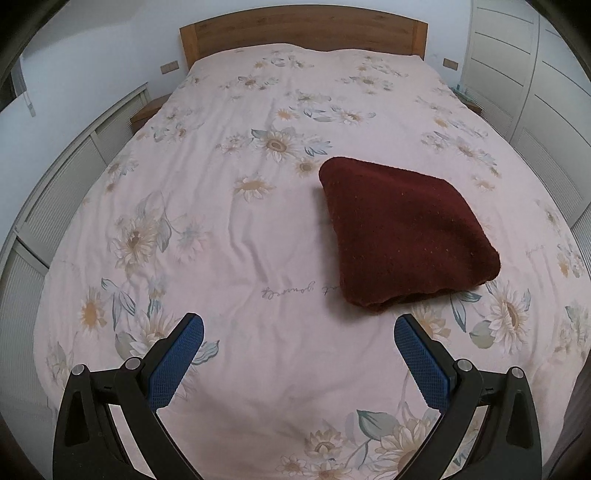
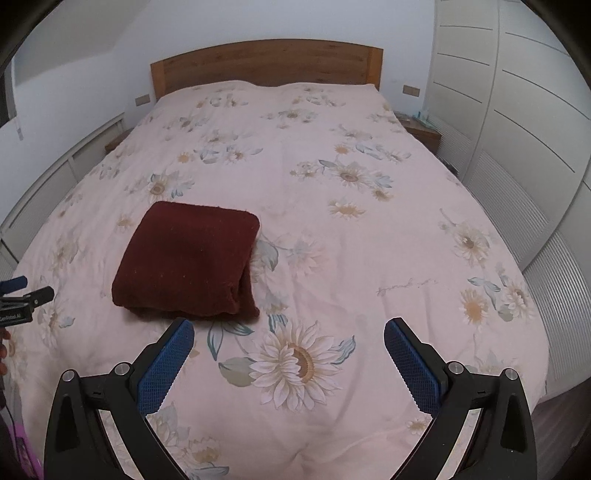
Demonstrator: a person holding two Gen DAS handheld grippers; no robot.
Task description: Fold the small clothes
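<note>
- The left gripper (image 1: 299,326) hangs above the near part of the bed, its blue-padded fingers (image 1: 177,363) spread wide apart with nothing between them — only the flowered pink bedcover (image 1: 221,229) shows in the gap.
- In the left wrist view the folded dark red garment (image 1: 402,232) lies on the cover ahead and to the right of that gripper, well clear of both fingers; its near edge shows stacked layers, and one rounded corner points away toward the wooden headboard (image 1: 303,35).
- From this side the garment reads as a skewed square rather than a long shape, so a long axis is hard to name; it sits turned at an angle to the bed's sides.
- Only the right wrist view catches the left gripper from outside (image 2: 22,291), at the far left edge beside a bit of a hand; its tip is too small there to judge.
- In that same view the garment (image 2: 188,258) lies ahead and left of the right gripper (image 2: 289,334), just beyond its left finger (image 2: 166,369) without touching, and its thick folded edge faces right.
- The right gripper's fingers also stand wide apart, empty, over a large printed sunflower (image 2: 295,362).
- White louvred wardrobe doors (image 2: 517,147) line the right side of the room — seen far more fully from the right wrist.
</note>
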